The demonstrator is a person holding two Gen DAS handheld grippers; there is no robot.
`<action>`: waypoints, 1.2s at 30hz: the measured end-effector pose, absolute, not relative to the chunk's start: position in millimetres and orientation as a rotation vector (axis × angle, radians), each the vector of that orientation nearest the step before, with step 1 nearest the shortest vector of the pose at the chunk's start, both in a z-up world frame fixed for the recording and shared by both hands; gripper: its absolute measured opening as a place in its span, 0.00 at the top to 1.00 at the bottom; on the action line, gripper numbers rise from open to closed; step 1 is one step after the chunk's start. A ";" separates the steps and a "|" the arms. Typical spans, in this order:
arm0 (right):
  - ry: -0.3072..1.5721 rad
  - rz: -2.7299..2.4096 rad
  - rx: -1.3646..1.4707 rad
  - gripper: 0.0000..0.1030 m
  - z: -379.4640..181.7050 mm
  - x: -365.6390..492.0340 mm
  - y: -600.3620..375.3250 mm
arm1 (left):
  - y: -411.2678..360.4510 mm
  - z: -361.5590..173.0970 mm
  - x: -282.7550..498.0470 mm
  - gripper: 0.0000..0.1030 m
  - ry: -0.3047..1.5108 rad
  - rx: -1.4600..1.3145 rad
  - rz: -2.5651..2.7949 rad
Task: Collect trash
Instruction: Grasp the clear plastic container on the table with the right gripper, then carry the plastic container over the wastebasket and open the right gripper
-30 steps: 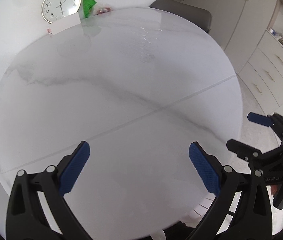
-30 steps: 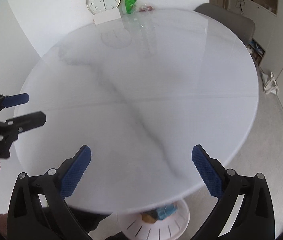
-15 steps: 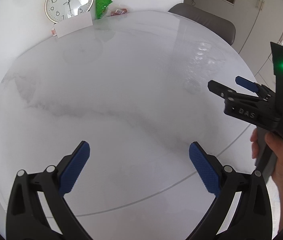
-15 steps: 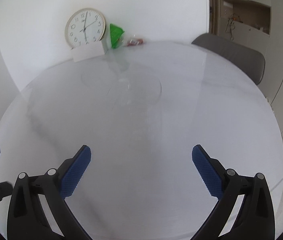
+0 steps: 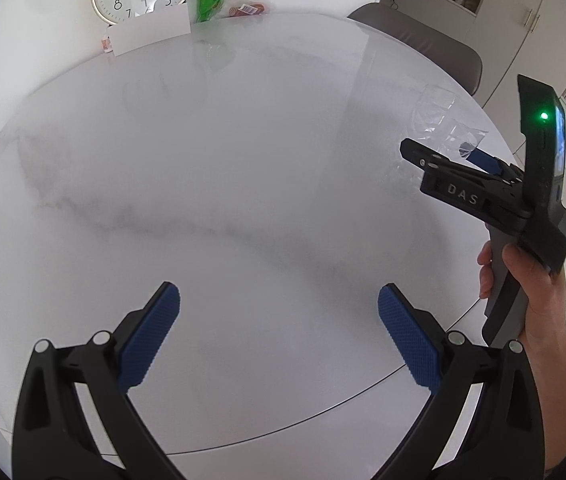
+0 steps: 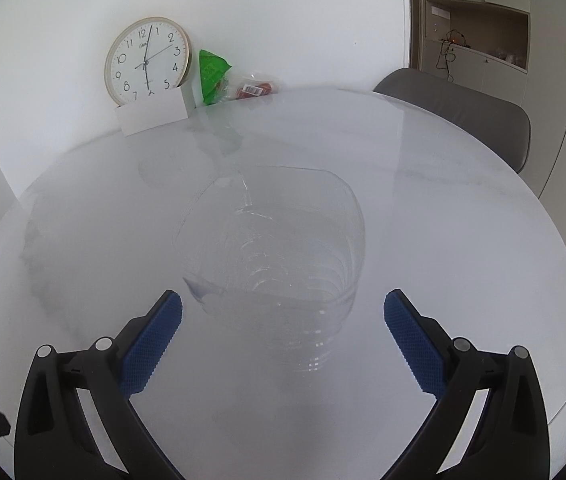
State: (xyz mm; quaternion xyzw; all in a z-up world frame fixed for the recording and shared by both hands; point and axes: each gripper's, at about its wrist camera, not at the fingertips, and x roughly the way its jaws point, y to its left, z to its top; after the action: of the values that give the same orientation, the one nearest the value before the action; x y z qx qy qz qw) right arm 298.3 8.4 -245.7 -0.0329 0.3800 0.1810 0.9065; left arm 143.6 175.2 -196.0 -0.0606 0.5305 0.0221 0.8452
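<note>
The clear plastic container (image 6: 279,256) lies on the desk (image 6: 463,240), straight ahead of the right gripper (image 6: 283,332), whose jaws gape wide and empty. The left gripper (image 5: 279,332), also spread empty, sits farther from the container.

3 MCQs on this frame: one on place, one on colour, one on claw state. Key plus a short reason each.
1. Where does the clear plastic container lie?
A. On the grey chair
B. On the table, ahead of the right claw
C. Inside the wall cabinet

2. What colour is the bag beside the clock?
A. Green
B. Yellow
C. Black

3. How does the right claw stand?
A. Shut on the container
B. Shut on nothing
C. Open, holding nothing

Key: 1 B, it rests on the marble top between the claw's spread fingers in view. 2 A, bright green against the white wall. 3 C, blue pads are wide apart and touch nothing.
</note>
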 end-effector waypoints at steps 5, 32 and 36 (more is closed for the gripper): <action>0.800 0.361 -0.072 0.22 -249.1 307.4 18.1 | 177.0 -193.0 134.5 0.08 1.113 -0.117 0.067; 0.865 0.679 -0.094 0.38 -119.1 18.9 -115.5 | 72.9 -122.1 -61.5 0.08 1.042 -0.199 0.169; 0.892 0.733 -0.126 0.37 -118.2 -25.0 -156.0 | 18.1 -123.1 -98.1 0.08 1.036 -0.204 0.180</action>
State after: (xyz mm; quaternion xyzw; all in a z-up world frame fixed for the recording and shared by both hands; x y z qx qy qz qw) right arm -25.0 -156.0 -118.2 -0.0596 0.4214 0.3461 0.8361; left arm -98.1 18.1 -123.1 -0.0971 0.4935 0.0856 0.8601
